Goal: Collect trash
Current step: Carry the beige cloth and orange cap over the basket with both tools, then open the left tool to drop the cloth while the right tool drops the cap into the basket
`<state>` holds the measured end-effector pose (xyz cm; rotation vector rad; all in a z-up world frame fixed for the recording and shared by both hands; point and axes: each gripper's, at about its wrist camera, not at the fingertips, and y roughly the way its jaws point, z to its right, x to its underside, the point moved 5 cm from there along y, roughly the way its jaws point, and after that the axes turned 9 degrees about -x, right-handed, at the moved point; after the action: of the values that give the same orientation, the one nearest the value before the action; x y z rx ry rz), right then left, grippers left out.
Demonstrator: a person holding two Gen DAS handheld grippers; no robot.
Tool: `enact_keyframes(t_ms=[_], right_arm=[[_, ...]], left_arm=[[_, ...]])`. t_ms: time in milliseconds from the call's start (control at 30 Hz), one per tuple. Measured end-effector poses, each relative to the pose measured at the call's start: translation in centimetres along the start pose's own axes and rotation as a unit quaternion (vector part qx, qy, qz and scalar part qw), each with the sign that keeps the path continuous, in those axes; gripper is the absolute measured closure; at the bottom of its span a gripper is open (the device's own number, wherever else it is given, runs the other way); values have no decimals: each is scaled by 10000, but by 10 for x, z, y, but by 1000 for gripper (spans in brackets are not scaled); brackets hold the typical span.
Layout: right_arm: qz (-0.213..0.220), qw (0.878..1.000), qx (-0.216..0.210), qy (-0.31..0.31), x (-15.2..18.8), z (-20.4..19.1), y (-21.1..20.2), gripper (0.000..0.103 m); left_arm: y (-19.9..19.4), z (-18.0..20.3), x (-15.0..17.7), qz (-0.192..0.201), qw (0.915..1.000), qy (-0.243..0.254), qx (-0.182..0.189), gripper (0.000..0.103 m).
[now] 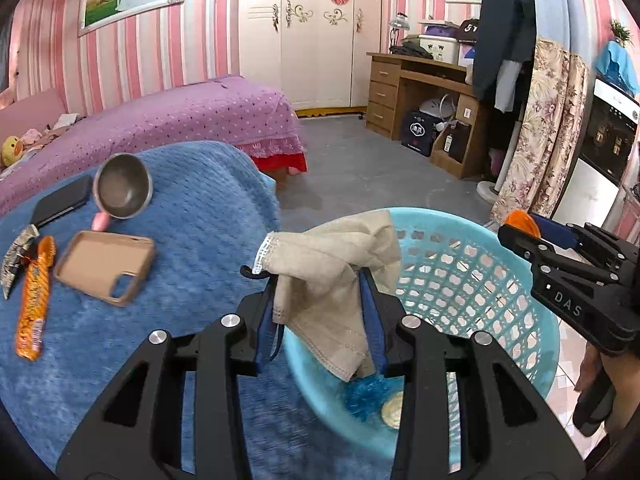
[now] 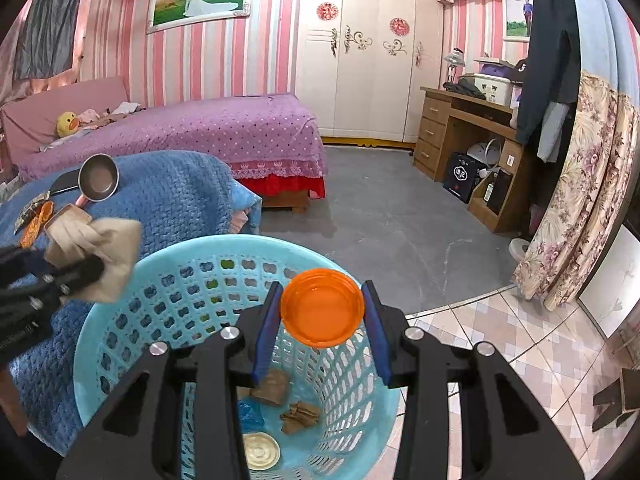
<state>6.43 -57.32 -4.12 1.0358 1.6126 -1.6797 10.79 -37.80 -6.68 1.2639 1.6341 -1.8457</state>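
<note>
Writing: "DAS" in white on the black body of the right gripper [image 1: 520, 226], seen at the right edge of the left wrist view. Lettering on the orange packet [image 1: 35, 304] is too blurred to read.

Grippers: two.
- Left gripper [image 1: 320, 292], lower centre of its own view: fingers pinching one beige face mask [image 1: 332, 280], which hangs between the blue pads over the near rim of the basket [image 1: 460, 224].
- Right gripper [image 2: 322, 308], lower centre of its view: fingers pinching one orange lid [image 2: 322, 308] by its edges, above the basket's opening.

Basket: one, light blue, perforated, on the floor just beside the blue blanket [image 1: 192, 208]. Inside, at the bottom: one round cream lid [image 2: 261, 451], two brown scraps [image 2: 300, 416], one blue crinkled piece [image 2: 250, 414].

On the blanket, left of the left wrist view:
- one metal bowl [image 1: 123, 186], tilted
- one tan phone case [image 1: 105, 265], inner side up
- one dark phone [image 1: 62, 200]
- one orange packet
- one grey patterned wrapper [image 1: 16, 256], at the far left edge
</note>
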Motion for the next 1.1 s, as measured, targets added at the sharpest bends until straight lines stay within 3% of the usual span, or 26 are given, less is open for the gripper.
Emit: enact_keyframes(t_ms=[100,233,367,700,1100], right_arm=[[100,9999,34,34,-5,2,-6,63],[134,9998,30,113,-5,3,-7,63],[106,9999,35,126,-4,5,-5,63],[99,9999,-3,134,-3,-1,-1,63],[173,9998,-1,135,-12,-21,-4,63]], left_arm=[[8,15,-3,-114,9999,72,63,63],[11,20,-9,-132,9998,54,117,33],[11,11,-12,-114,9999,18,17,18],[1,-16,-17,151,9992,-134,-342,10],[-17,-36,-25,283,9986,-96,-441,6]])
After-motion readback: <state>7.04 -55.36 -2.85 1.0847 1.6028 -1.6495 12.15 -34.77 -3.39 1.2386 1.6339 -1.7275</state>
